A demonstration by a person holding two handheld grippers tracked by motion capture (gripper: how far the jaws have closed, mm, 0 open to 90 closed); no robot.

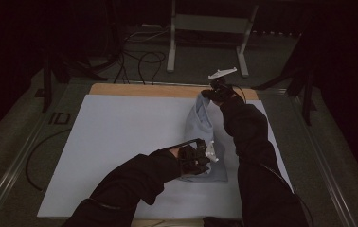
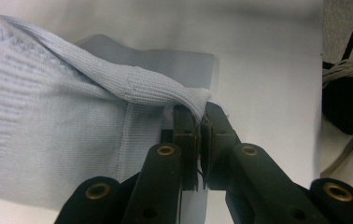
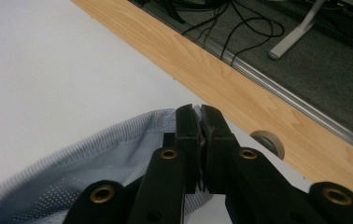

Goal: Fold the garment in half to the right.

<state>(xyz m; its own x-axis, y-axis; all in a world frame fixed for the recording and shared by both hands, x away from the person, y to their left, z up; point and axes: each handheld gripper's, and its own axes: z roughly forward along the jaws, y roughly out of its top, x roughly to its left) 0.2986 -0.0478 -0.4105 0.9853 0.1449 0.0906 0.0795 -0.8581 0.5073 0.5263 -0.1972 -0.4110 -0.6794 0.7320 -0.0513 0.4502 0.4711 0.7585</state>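
I see the pale blue garment [image 1: 205, 137] lying bunched on the right half of the white sheet [image 1: 120, 142], stretched in a long strip from the far edge of the sheet back toward the person. In the left gripper view its ribbed hem [image 2: 132, 81] rises off the flat cloth as a thick rolled band and runs straight into the jaws. In the right gripper view the cloth [image 3: 95, 168] shows a fine dotted mesh and a curved rim that climbs to the jaws.

The sheet covers most of the table, and a strip of bare wood [image 3: 240, 88] shows along its far edge, with a metal rail just beyond it. Past that I see grey carpet [image 1: 201, 59], loose black cables [image 1: 139, 59] and the light metal legs of a stand [image 1: 205, 28]. The room around the table is dark.

The left gripper [image 2: 201, 119] sits at the near end of the garment, and its jaws are clamped tight on the tip of the ribbed hem, with the cloth pinched between the pads. In the high view I find it [image 1: 201, 156] at the end of a black sleeve, just over the near corner of the cloth. The right gripper [image 3: 199, 116] is at the far end, near the wooden strip, its jaws pressed together on the rim of the mesh cloth. From above it [image 1: 217, 90] holds that end lifted slightly off the sheet.
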